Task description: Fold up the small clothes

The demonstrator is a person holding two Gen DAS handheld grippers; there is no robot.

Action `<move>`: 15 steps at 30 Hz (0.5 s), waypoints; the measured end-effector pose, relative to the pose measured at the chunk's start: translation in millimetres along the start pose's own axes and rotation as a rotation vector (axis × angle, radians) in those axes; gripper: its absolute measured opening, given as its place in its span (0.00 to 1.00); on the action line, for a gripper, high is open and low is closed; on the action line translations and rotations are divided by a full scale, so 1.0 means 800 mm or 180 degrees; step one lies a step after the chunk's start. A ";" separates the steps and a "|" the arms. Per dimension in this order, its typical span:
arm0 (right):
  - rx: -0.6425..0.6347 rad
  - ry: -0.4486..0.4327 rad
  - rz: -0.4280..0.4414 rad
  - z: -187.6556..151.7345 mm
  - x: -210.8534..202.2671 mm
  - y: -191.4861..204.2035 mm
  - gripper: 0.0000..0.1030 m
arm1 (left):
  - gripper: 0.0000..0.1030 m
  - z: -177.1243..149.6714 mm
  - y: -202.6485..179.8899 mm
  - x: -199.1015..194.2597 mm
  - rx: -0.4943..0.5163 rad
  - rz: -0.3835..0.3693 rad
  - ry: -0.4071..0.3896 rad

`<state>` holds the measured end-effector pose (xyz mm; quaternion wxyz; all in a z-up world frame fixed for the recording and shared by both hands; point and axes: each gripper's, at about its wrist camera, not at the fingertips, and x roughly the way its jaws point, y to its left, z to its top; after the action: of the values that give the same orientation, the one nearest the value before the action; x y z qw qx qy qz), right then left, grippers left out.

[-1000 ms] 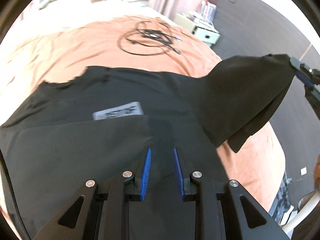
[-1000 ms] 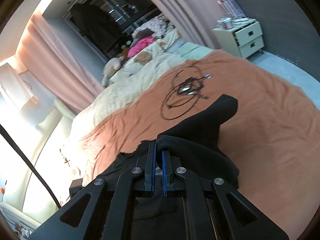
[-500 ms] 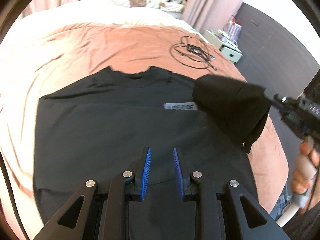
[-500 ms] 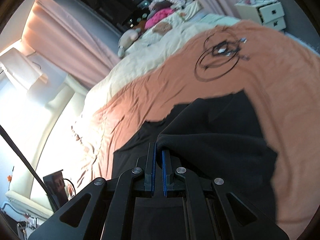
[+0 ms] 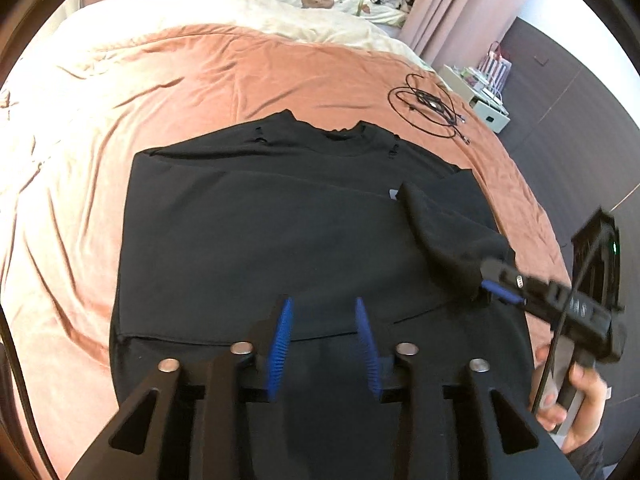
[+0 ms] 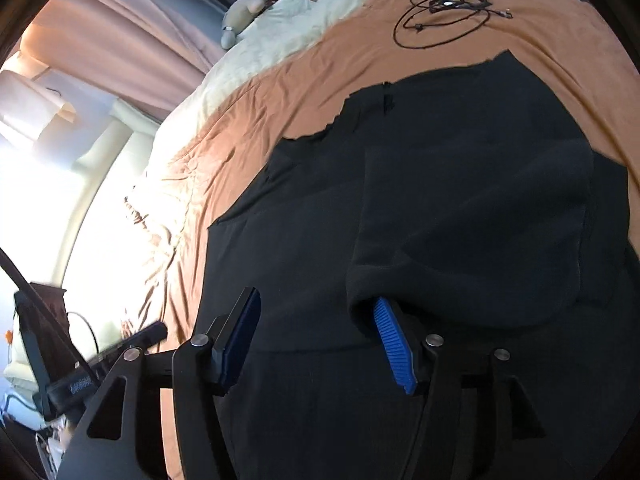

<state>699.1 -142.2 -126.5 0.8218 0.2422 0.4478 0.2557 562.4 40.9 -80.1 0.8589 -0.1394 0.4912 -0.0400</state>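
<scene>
On bedspread (image 5: 280, 76), shirt (image 5: 280, 220), collar (image 5: 332, 136) away.

The left tongs (image 5: 324, 344) are hanging with their jaws spread apart, nothing between the blue pads (image 5: 280, 348). The right tongs (image 6: 316, 344) are also standing wide open; dark cloth is lying over the tip of their right finger (image 6: 394, 344). In the left wrist view they are reaching in from 3 o'clock, the person's hand (image 5: 576, 404) gripping the handle.

Black cable coil (image 5: 430, 110) on orange bedspread (image 5: 240, 80) (plush toys (image 6: 240, 14), seemingly, beyond).
</scene>
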 end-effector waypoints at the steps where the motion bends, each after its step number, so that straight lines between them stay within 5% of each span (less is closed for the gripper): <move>1: -0.0029 -0.0004 -0.0034 0.000 -0.004 -0.006 0.55 | 0.41 0.001 -0.002 0.001 0.0016 0.0009 -0.0007; 15: 0.0469 -0.0398 -0.0420 0.045 -0.110 -0.191 0.55 | 0.41 0.011 -0.130 0.061 0.0523 -0.0211 0.0137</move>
<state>719.9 -319.6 -150.9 0.8432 0.2874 0.4282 0.1518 602.1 -67.4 -87.4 0.8548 -0.0837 0.4998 -0.1115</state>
